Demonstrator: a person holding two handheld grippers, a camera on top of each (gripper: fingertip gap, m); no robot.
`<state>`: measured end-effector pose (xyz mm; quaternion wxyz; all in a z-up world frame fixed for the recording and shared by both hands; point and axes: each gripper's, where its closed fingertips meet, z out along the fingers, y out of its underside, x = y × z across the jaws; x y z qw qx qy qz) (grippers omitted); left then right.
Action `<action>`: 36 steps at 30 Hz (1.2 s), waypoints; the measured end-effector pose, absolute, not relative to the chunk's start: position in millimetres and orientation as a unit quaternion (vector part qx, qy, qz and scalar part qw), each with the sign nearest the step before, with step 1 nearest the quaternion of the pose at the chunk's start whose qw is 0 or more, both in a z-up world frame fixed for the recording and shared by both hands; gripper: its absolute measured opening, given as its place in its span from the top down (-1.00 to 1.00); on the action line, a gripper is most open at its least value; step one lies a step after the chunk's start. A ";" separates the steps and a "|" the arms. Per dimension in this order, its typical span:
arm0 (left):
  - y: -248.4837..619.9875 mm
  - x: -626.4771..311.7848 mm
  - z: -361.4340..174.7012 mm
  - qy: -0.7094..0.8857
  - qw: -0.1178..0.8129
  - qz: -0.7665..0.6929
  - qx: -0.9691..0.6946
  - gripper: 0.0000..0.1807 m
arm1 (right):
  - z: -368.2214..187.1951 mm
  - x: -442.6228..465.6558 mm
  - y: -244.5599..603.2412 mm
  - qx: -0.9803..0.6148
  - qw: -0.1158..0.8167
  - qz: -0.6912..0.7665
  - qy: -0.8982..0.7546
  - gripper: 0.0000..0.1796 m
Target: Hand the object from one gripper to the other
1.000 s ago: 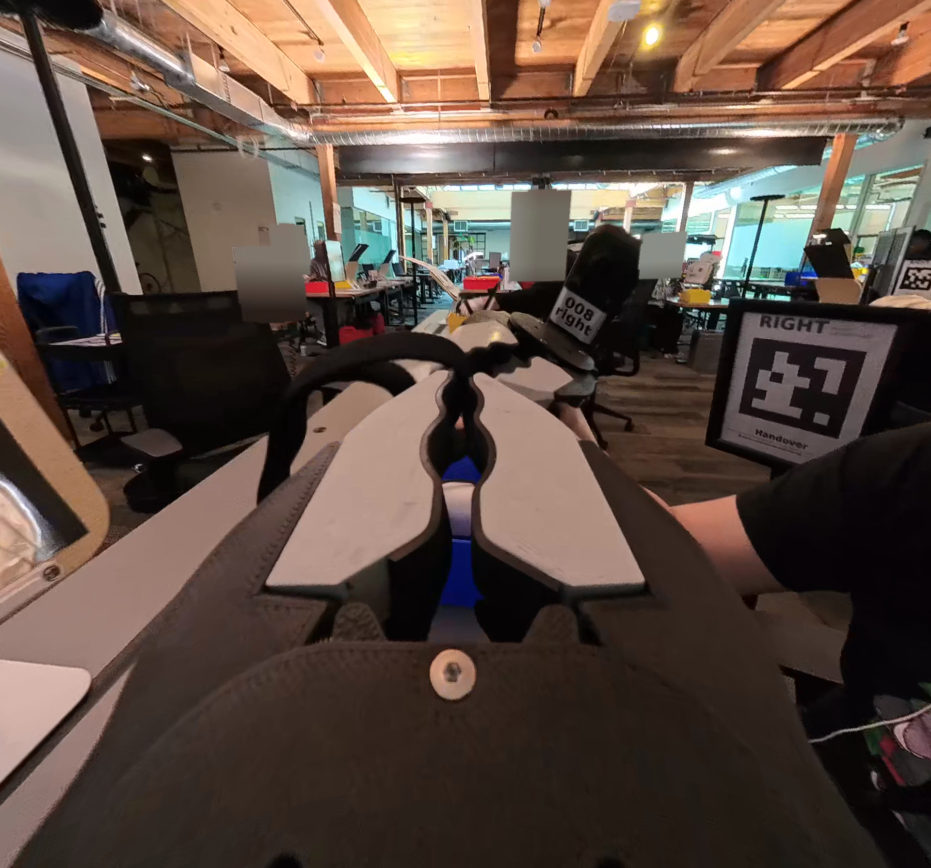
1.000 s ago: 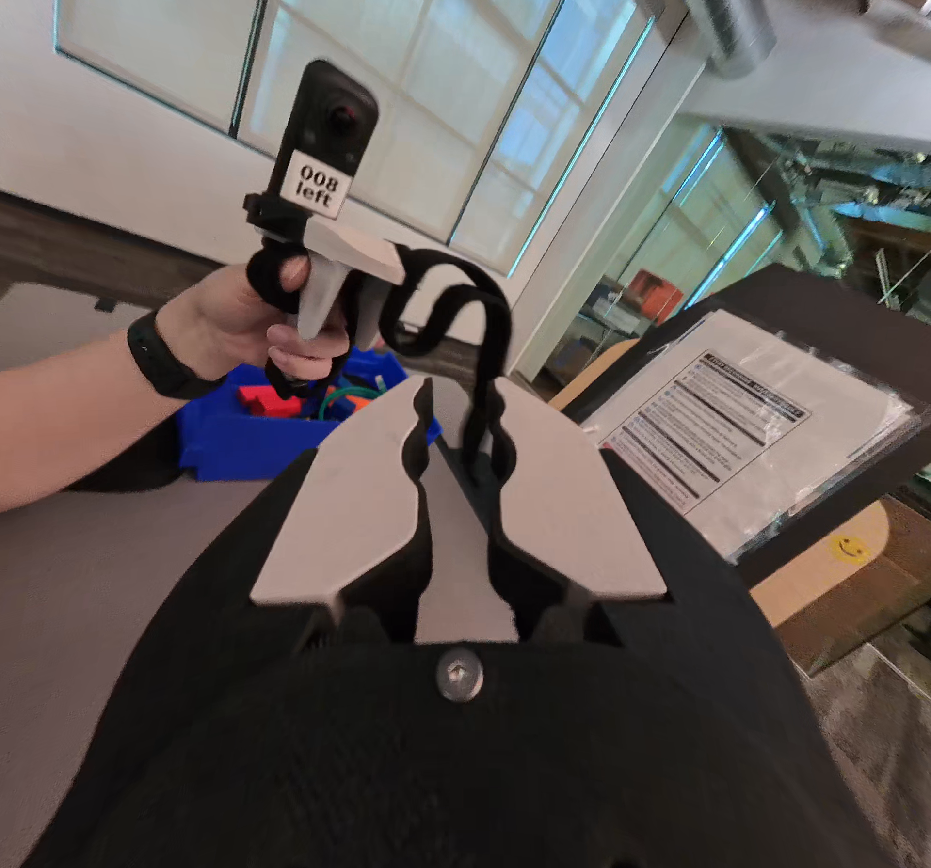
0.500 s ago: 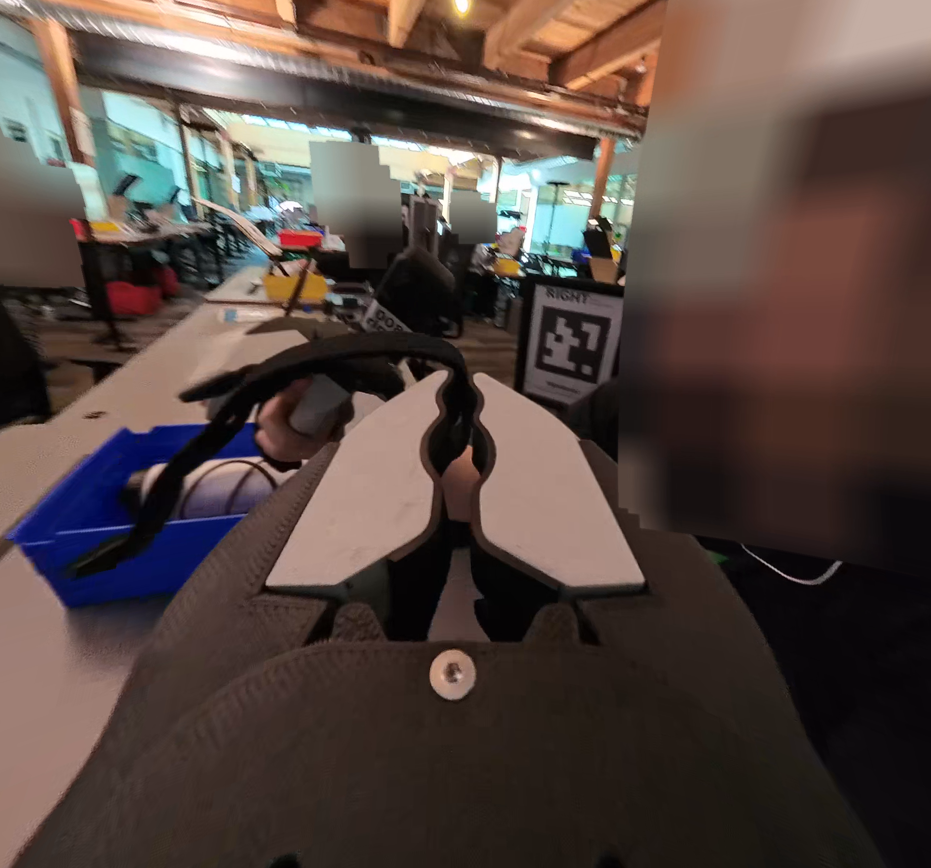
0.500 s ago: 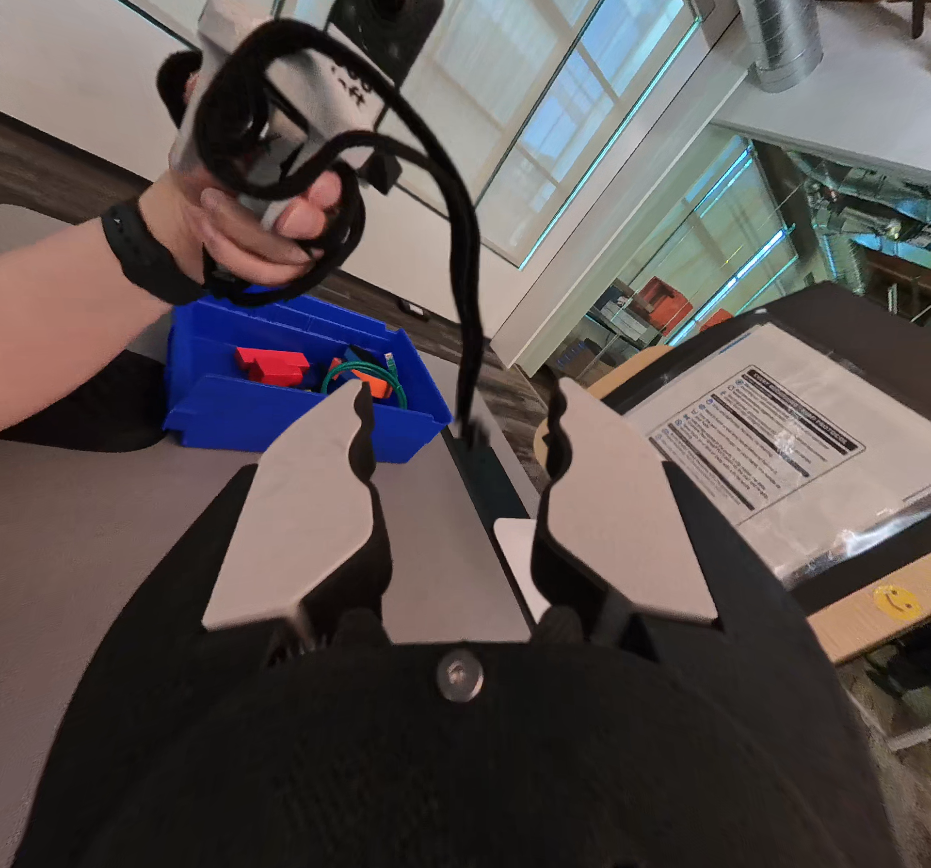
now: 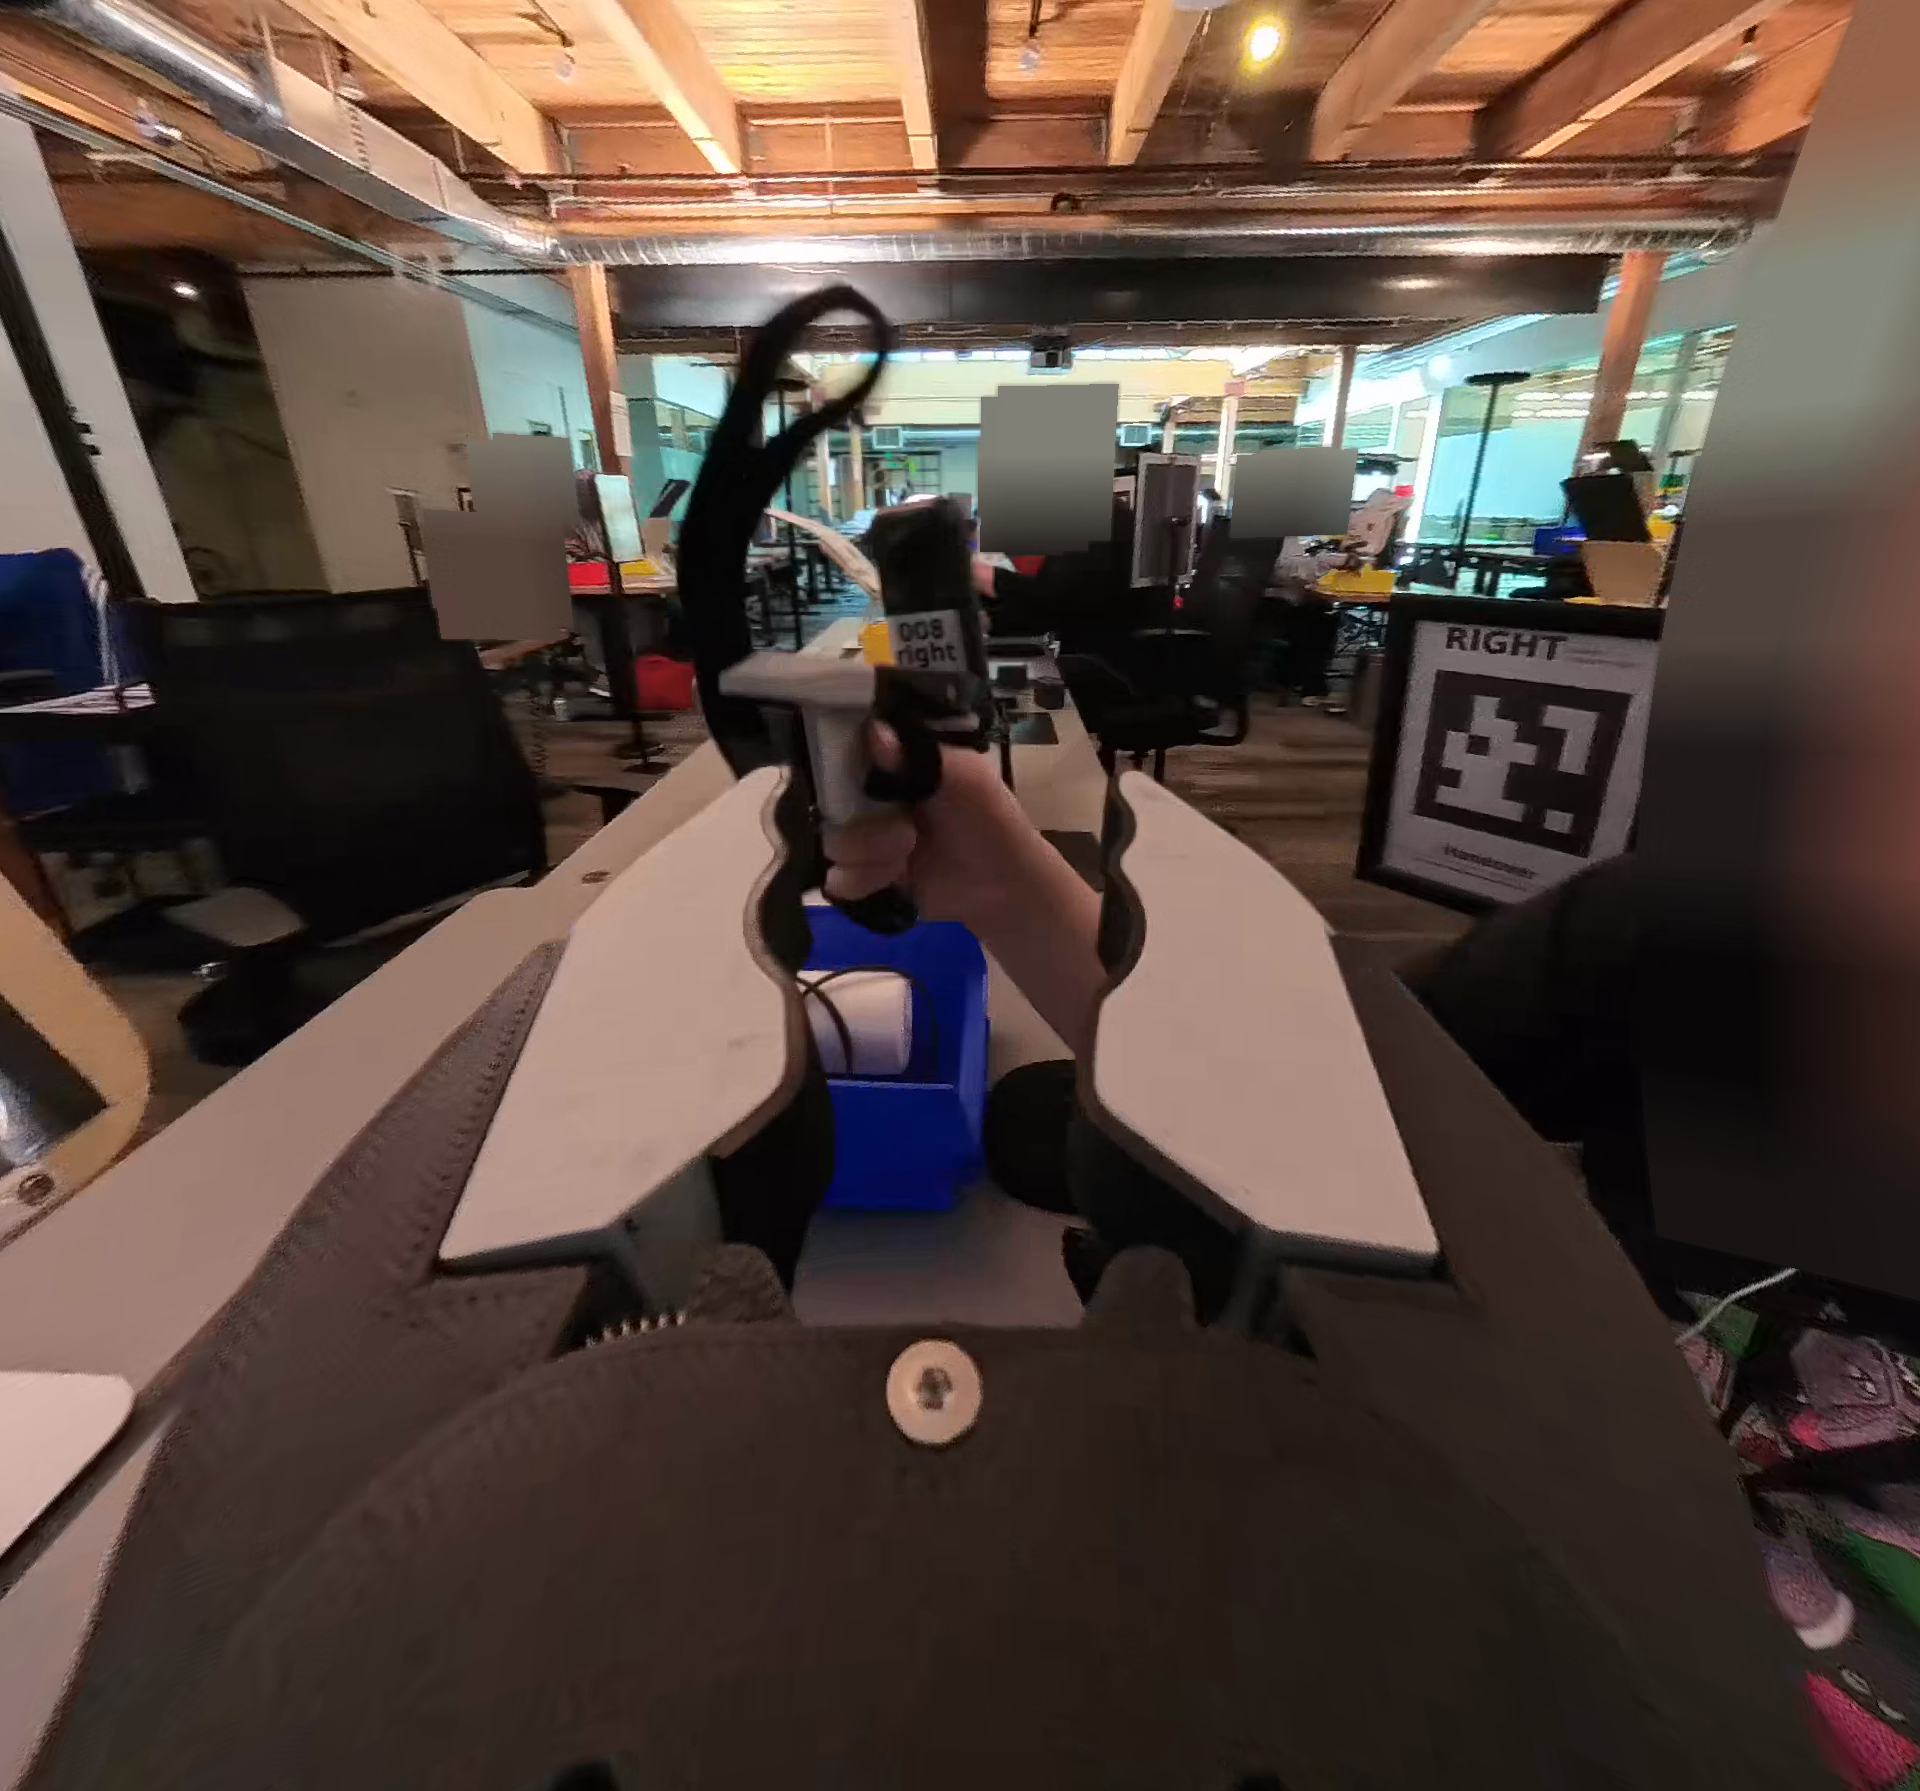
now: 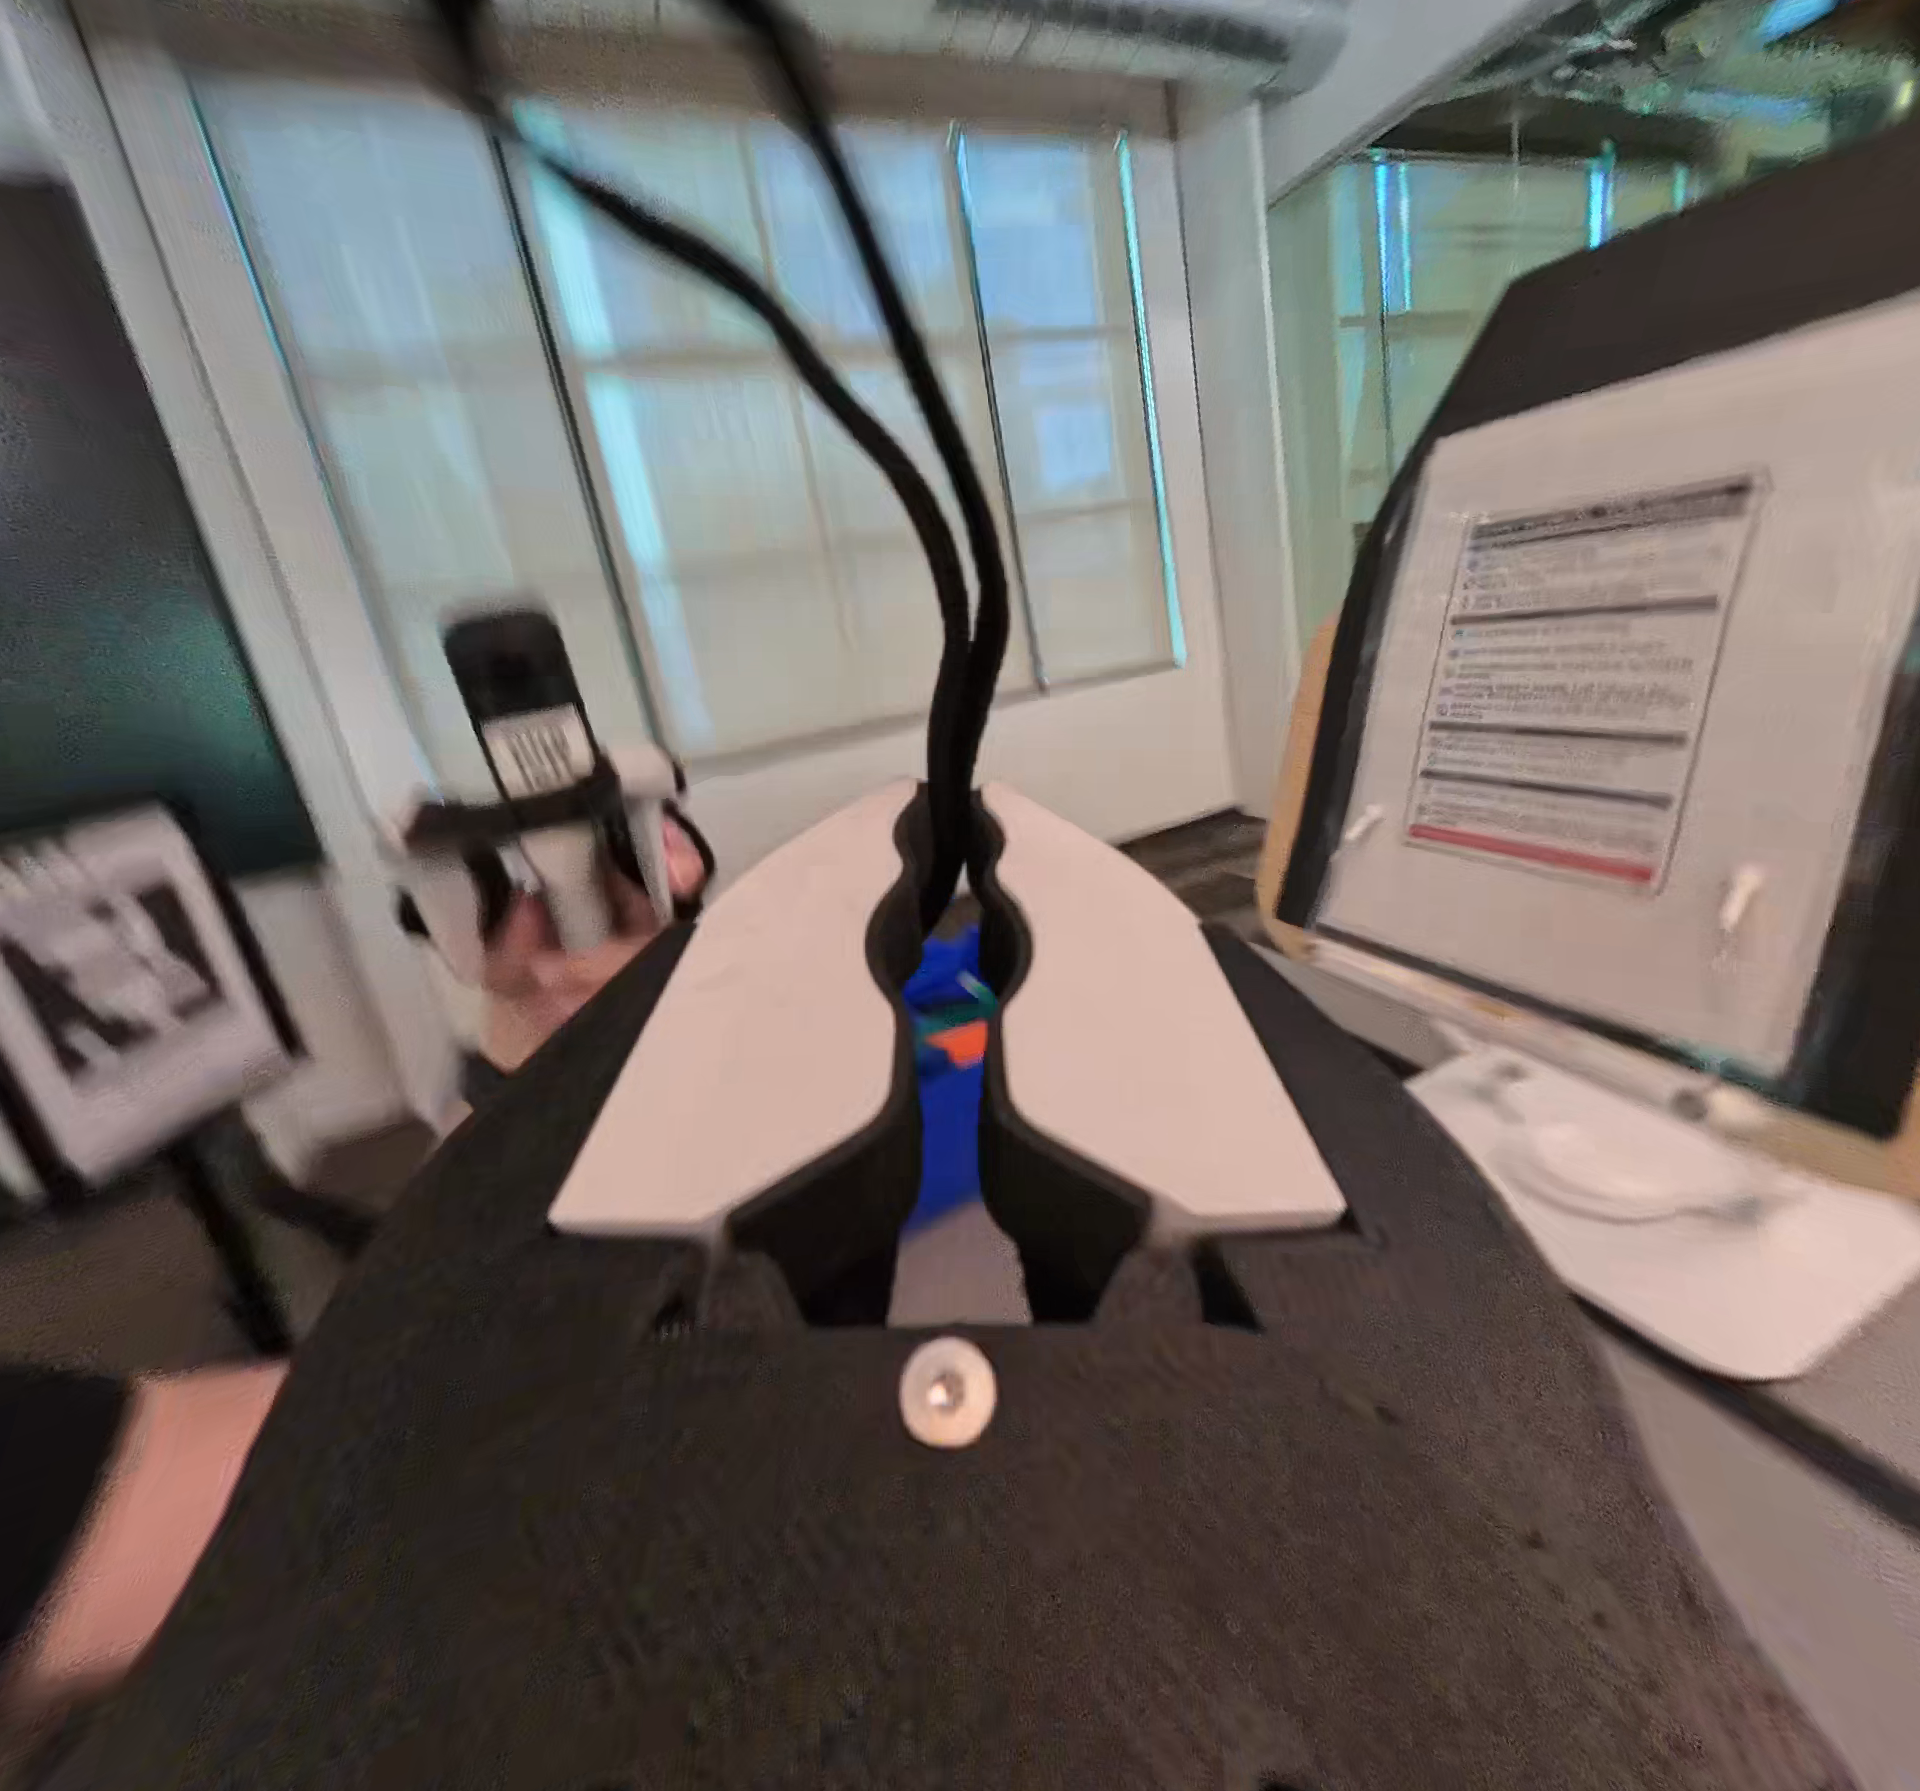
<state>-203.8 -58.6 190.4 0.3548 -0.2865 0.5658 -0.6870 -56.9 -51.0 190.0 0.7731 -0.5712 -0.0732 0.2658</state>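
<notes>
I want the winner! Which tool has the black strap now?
The right tool, pinched shut on the black strap. The left tool gapes open, empty.

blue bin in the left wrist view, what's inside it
The blue bin holds a white roll-shaped item with a thin black cable looped over it. The open left gripper hides the bin's left side.

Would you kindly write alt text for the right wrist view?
The right gripper is shut on a black fabric strap that loops upward. Behind, blurred, a hand holds the left gripper before tall windows; a blue plastic bin shows below.
</notes>
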 end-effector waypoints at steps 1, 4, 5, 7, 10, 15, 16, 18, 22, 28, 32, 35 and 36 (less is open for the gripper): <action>-56.5 -202.7 189.6 0.565 0.357 -0.684 -0.292 0.42 | 192.1 -37.7 -53.9 -0.552 0.773 0.311 -0.031 0.93; -49.7 -192.9 185.2 0.561 0.369 -0.669 -0.317 0.43 | 184.9 9.9 -55.7 -0.534 0.779 0.327 0.040 0.94; -48.4 -188.5 182.8 0.562 0.371 -0.664 -0.325 0.44 | 181.2 19.4 -54.8 -0.538 0.780 0.314 0.050 0.94; -46.9 -179.4 175.9 0.569 0.373 -0.649 -0.340 0.45 | 180.2 25.1 -56.1 -0.537 0.778 0.322 0.053 0.94; -46.0 -165.6 164.6 0.582 0.377 -0.624 -0.361 0.48 | 183.1 15.5 -58.4 -0.537 0.770 0.344 0.031 0.93; -45.2 -137.9 154.9 0.571 0.398 -0.603 -0.388 0.49 | 188.2 -38.6 -59.0 -0.551 0.742 0.375 -0.066 0.94; -48.3 -132.9 155.0 0.564 0.393 -0.614 -0.388 0.49 | 185.9 -53.1 -57.9 -0.561 0.733 0.373 -0.092 0.94; -58.7 -125.5 154.6 0.552 0.357 -0.648 -0.385 0.50 | 179.2 -80.9 -55.2 -0.581 0.719 0.353 -0.146 0.94; -74.1 -116.6 144.4 0.550 0.258 -0.693 -0.388 0.52 | 169.4 -120.0 -51.2 -0.596 0.708 0.313 -0.213 0.94; -55.9 -116.1 136.6 0.572 0.287 -0.656 -0.400 0.96 | 169.5 -116.3 -41.8 -0.587 0.749 0.220 -0.212 0.63; 25.6 -127.1 134.6 0.566 0.522 -0.444 -0.459 0.96 | 158.1 -74.5 -30.5 -0.633 0.747 0.025 -0.204 0.47; 70.9 -150.5 145.6 0.535 0.646 -0.288 -0.462 0.96 | 149.0 -64.6 -29.5 -0.645 0.722 -0.072 -0.240 0.47; 81.4 -157.9 151.8 0.519 0.683 -0.244 -0.453 0.96 | 148.4 -65.4 -29.4 -0.642 0.719 -0.092 -0.249 0.47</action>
